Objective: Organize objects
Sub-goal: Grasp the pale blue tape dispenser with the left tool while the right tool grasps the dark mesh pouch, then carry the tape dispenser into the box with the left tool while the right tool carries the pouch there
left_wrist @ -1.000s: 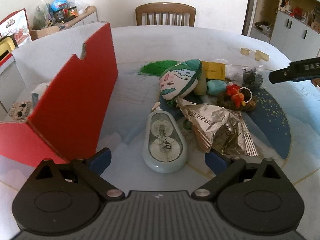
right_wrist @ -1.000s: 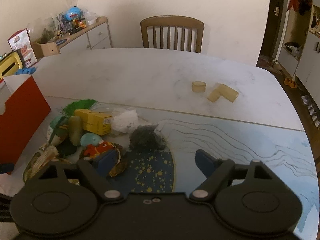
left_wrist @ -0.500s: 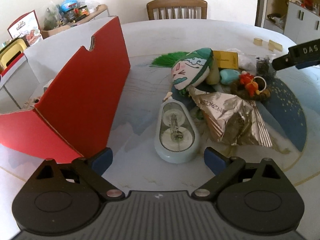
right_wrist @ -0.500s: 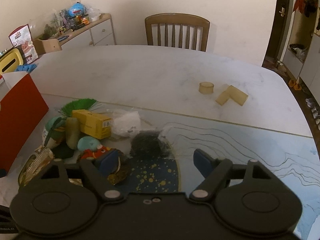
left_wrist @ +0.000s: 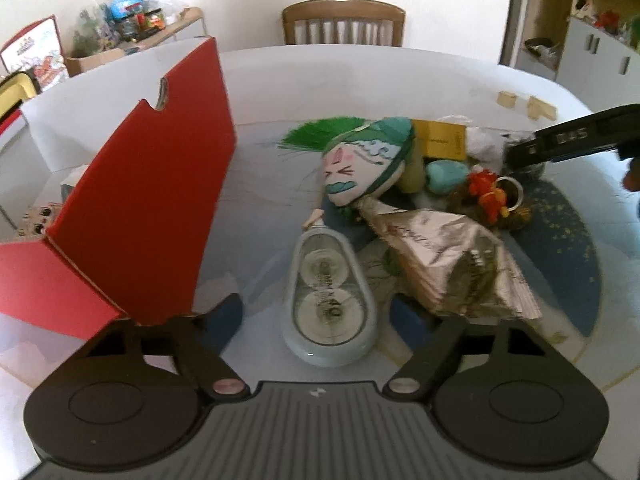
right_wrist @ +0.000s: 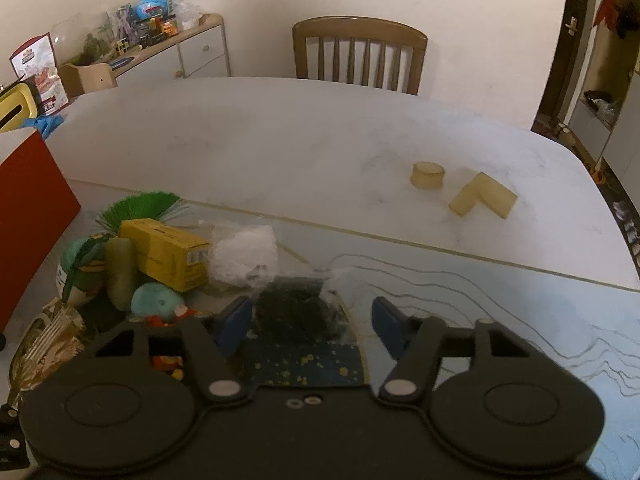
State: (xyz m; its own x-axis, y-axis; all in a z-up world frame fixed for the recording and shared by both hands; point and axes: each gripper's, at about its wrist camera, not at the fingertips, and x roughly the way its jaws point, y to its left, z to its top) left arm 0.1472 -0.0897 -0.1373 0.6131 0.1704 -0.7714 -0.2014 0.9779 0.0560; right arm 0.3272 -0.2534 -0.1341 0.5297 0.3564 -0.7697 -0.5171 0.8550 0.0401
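Both my grippers hung spread wide over the clutter on the table.

The correction tape dispenser lay flat between the parted fingers of my left gripper, untouched, beside the red box. A foil packet and a plush face lay just beyond. My right gripper, jaws apart, framed a bag of dark bits near the yellow box on the table.

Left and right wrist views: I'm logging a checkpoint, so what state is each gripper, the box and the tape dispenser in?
left gripper: open, straddling the dispenser
right gripper: open, dark bag between its fingers
red box: open, flap upright
correction tape dispenser: lying flat
dark bag: on the mat
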